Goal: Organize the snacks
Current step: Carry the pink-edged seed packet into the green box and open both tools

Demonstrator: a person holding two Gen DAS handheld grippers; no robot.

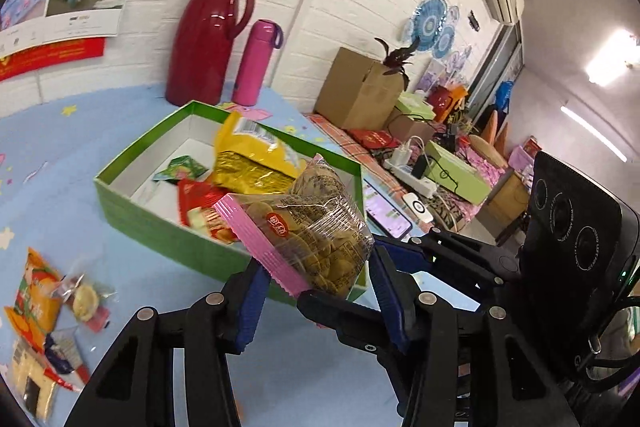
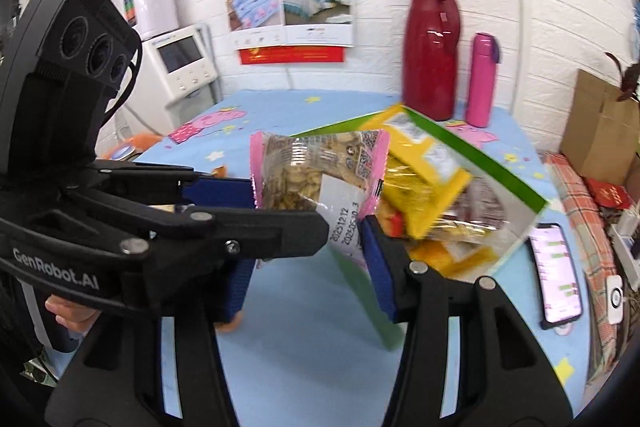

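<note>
A clear snack packet [image 1: 316, 231] [image 2: 312, 175] with pink sealed edges hangs over the near corner of the green box [image 1: 160, 223] [image 2: 480, 155]. My left gripper [image 1: 318, 267] has a pad against each side of it and is shut on it. My right gripper [image 2: 308, 247] crosses it at a right angle, its blue pad on the packet's pink seam, also shut on it. The box holds a yellow bag [image 1: 256, 163] [image 2: 424, 187], a red packet [image 1: 200, 203] and a small green packet [image 1: 182, 167]. Several loose snacks [image 1: 36, 303] lie on the blue cloth at the left.
A dark red jug [image 1: 204, 35] and a pink bottle [image 1: 256, 63] stand against the wall behind the box. A lit phone [image 2: 556, 275] lies right of the box near the table edge. Beyond it are a cardboard box [image 1: 360, 87] and a cluttered side table with a power strip [image 1: 412, 175].
</note>
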